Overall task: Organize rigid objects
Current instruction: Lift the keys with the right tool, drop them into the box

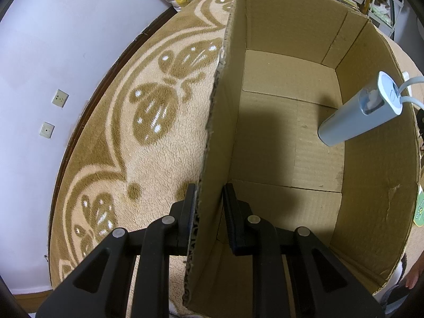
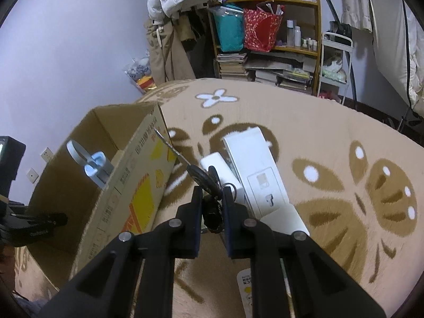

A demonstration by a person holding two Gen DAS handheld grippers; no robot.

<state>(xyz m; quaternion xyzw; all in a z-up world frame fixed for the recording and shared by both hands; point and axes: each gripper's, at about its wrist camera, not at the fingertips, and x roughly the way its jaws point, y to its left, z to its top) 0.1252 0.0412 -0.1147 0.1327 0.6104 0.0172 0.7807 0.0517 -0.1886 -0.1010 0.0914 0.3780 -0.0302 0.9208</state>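
Left hand-held gripper (image 1: 209, 198): low in the left wrist view, pointing forward along the near left wall of the cardboard box (image 1: 371, 159). Its two fingers straddle that wall's torn top edge, one outside over the carpet (image 1: 148, 164), one inside the box. Jaws narrowly apart with the cardboard between; the outer finger lies against the wall, a small gap shows at the inner finger, so whether it truly clamps cannot be told.

Right hand-held gripper (image 2: 211, 198): angled down toward the carpet, just right of the box. Jaws closed to a narrow gap on a bunch of keys (image 2: 209, 182). The dark key heads and a ring sit at the fingertips; one metal blade sticks out forward and to the left, toward the box's printed outer wall.

Hidden or unclear: the lower part of the key bunch is tucked between the fingers and hard to separate. The person's hands are out of frame in both views. The left gripper's body appears only as a dark shape at the left edge of the right wrist view.

Task items: a grey-blue cylindrical device (image 1: 355, 114) with a loop strap leans inside the box against its right wall, well apart from the left gripper. A white flat box (image 2: 259, 169) and a smaller white block (image 2: 220, 169) lie on the carpet just beyond the right fingertips, partly overlapped by the keys.
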